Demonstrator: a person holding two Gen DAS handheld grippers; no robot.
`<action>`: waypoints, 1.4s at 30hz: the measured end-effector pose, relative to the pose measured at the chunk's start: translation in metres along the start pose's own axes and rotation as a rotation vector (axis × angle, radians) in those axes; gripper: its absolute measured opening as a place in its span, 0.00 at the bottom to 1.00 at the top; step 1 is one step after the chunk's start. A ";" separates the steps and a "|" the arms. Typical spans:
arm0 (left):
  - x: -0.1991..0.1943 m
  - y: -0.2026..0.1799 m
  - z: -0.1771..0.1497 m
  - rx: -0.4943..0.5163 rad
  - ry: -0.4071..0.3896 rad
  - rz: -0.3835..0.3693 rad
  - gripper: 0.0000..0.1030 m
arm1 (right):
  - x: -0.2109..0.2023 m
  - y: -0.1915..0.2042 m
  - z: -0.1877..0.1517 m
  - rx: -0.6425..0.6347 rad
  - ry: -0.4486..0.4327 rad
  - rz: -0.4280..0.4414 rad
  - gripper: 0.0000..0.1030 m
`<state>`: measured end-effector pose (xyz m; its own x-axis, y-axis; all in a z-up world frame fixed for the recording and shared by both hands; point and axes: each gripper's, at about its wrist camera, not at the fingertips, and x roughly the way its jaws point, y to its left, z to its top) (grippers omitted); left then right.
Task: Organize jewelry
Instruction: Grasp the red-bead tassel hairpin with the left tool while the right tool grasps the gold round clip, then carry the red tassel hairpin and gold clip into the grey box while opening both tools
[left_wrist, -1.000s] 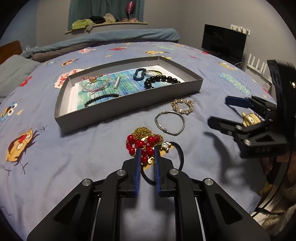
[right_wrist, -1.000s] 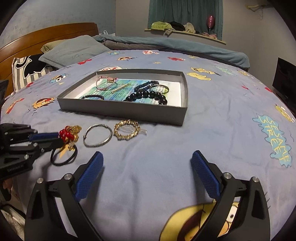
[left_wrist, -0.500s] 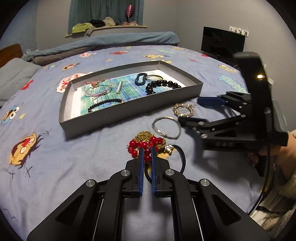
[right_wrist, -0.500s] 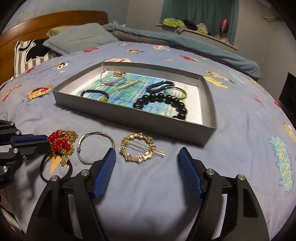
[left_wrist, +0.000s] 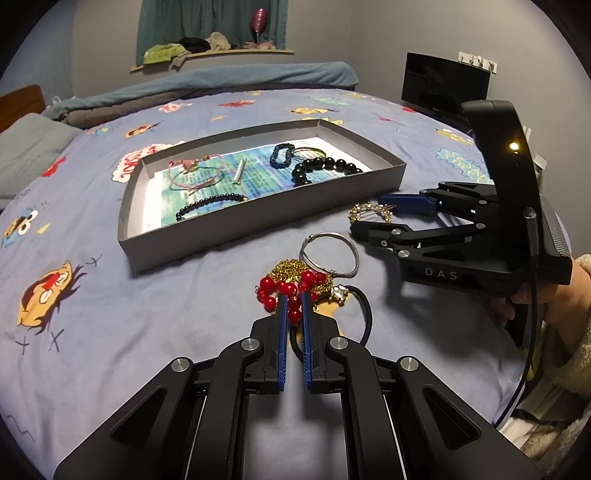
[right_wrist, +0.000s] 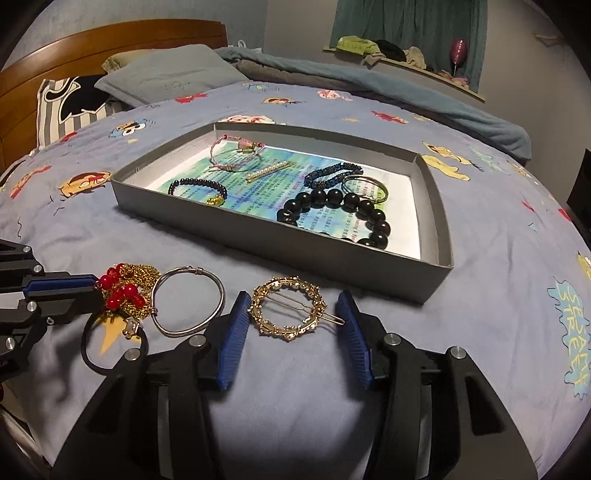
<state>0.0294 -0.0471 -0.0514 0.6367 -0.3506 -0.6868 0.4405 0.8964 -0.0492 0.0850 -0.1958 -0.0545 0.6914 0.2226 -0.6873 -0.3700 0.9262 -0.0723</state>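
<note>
Hair clip (right_wrist: 291, 309) lies between my right tool's (right_wrist: 293, 325) closing, not yet touching fingers, so I centre before pinching; left tool (left_wrist: 291, 306) pinches red beads (left_wrist: 286, 291).

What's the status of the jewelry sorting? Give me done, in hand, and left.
Done: several bracelets and a pearl bar clip already lie in the grey tray.
In hand: the left gripper is shut on the red bead and gold chain piece; the right gripper has been closing around the gold round hair clip, fingers not yet touching.
Left: the silver bangle and black hair tie on the bed.
</note>
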 end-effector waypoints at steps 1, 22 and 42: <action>-0.001 0.001 0.000 0.000 -0.002 0.001 0.08 | -0.002 0.000 0.000 0.000 -0.005 0.004 0.47; -0.055 0.015 0.041 0.025 -0.131 0.033 0.07 | -0.059 -0.014 0.015 0.030 -0.108 0.014 0.47; -0.059 0.070 0.134 0.010 -0.173 0.103 0.07 | -0.045 -0.024 0.080 0.027 -0.147 0.001 0.47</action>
<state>0.1073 -0.0002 0.0832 0.7775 -0.2998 -0.5527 0.3736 0.9273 0.0225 0.1121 -0.2035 0.0364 0.7755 0.2636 -0.5738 -0.3549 0.9335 -0.0509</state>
